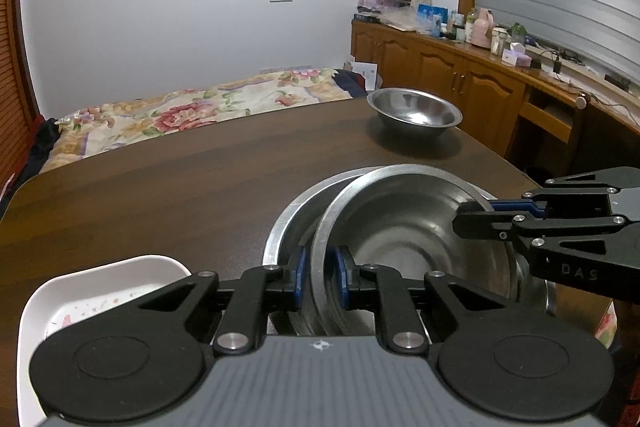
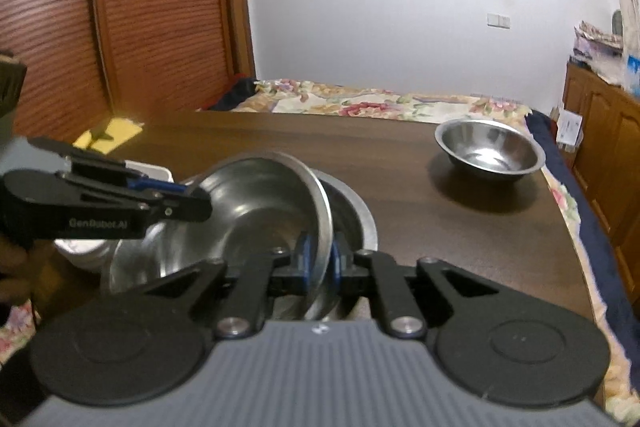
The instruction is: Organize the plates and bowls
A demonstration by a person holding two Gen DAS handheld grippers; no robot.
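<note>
You have two steel bowls nested near the front edge of the bench (image 1: 160, 163): the upper bowl (image 1: 400, 227) sits tilted inside the lower bowl (image 1: 288, 223), its rim lifted clear on the side toward the far edge. Neither bowl has anything in it. Your left tongs (image 1: 320, 277) are clenched on the rim of the upper bowl, one blue pad on either side of the metal, and your right tongs (image 2: 320, 259) are clamped on the opposite side of that same rim in the same way. In the left wrist view your right tongs reach in from the right edge of the picture; in the right wrist view your left tongs (image 2: 192, 201) come in from the left, gripping the rim there. A third bowl (image 1: 414, 111), also empty, stands upright by itself near the far right corner of the bench, well apart from the nested pair. A white tray (image 1: 100, 287) lies at the front left corner, just beside the lower bowl, with a faint coloured pattern on its floor. Beyond the far edge you see a bed (image 1: 200, 111) with a floral cover, and a wooden cabinet (image 1: 440, 67) crowded with bottles runs along the right wall.
</note>
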